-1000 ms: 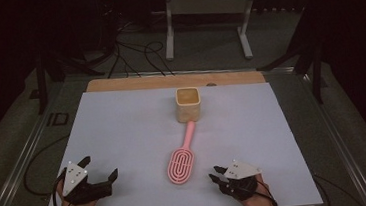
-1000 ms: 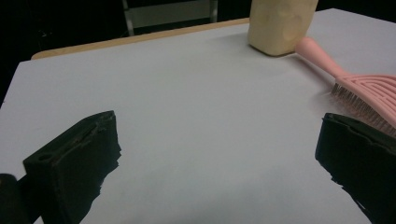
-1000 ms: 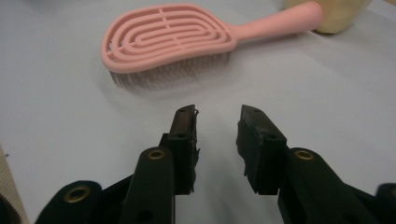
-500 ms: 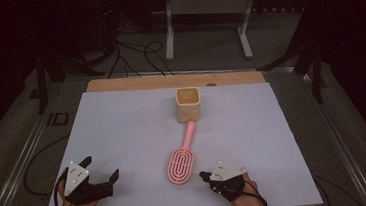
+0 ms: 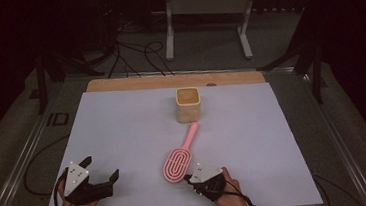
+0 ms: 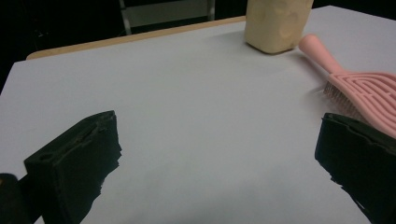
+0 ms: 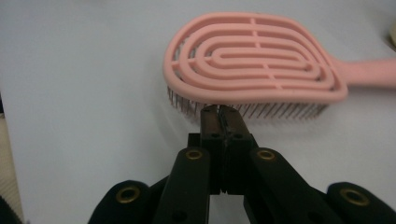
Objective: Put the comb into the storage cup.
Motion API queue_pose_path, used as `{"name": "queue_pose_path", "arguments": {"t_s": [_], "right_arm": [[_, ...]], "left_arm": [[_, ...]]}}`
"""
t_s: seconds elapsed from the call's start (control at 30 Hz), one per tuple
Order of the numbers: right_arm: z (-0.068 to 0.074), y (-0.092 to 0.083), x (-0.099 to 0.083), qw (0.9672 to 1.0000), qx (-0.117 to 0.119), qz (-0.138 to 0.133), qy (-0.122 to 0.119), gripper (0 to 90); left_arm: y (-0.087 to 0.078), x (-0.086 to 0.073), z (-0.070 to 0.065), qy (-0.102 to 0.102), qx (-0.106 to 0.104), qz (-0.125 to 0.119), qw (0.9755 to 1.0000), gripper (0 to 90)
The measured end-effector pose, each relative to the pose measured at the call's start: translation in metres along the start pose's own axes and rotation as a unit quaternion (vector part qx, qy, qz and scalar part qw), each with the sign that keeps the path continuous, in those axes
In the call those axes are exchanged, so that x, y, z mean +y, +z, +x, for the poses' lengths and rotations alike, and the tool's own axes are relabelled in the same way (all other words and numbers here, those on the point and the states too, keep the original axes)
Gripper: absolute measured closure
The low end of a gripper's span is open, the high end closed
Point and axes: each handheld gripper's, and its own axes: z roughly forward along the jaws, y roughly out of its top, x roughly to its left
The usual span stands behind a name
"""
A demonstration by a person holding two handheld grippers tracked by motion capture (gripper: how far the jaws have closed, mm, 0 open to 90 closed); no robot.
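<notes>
Right tool [image 5: 189,177] is pinched fully together, tips right at the pink hairbrush [image 5: 180,160] bristles, nothing gripped. Left tool [image 5: 102,175] sits spread apart on the counter [image 5: 123,133].

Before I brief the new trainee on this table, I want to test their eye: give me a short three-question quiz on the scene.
1. True or false: the pink brush lies bristles down on the white table cover.
2. Which gripper has its jaws shut? A: left gripper. B: right gripper.
3. What stands just beyond the tip of the brush's handle?

Key
1. True.
2. B: its closed jaws point at the brush's edge with nothing between them; the left's stand wide apart.
3. The beige cup.
</notes>
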Motion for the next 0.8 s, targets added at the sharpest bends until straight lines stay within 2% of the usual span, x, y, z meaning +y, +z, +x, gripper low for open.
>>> {"name": "queue_pose_path", "arguments": {"t_s": [0.13,0.43,0.63,0.73,0.8], "right_arm": [[0.002,0.006,0.007,1.0,0.004,-0.002,-0.003,89.5],[0.008,0.029,0.038,0.9996,0.003,0.006,-0.026,89.6],[0.005,0.047,0.062,0.9991,-0.002,0.022,-0.035,89.6],[-0.001,0.057,0.074,0.9987,-0.011,0.032,-0.037,89.6],[-0.005,0.061,0.08,0.9987,-0.017,0.036,-0.031,89.6]], "left_arm": [[0.0,0.0,0.0,0.0,0.0,0.0,1.0,0.6],[0.0,0.0,0.0,0.0,0.0,0.0,1.0,0.6],[0.0,-0.001,0.001,-0.001,-0.001,0.0,1.0,0.6],[0.0,-0.001,0.001,0.0,-0.001,-0.001,1.0,0.6],[0.0,-0.001,0.001,0.0,-0.001,-0.001,1.0,0.6]]}}
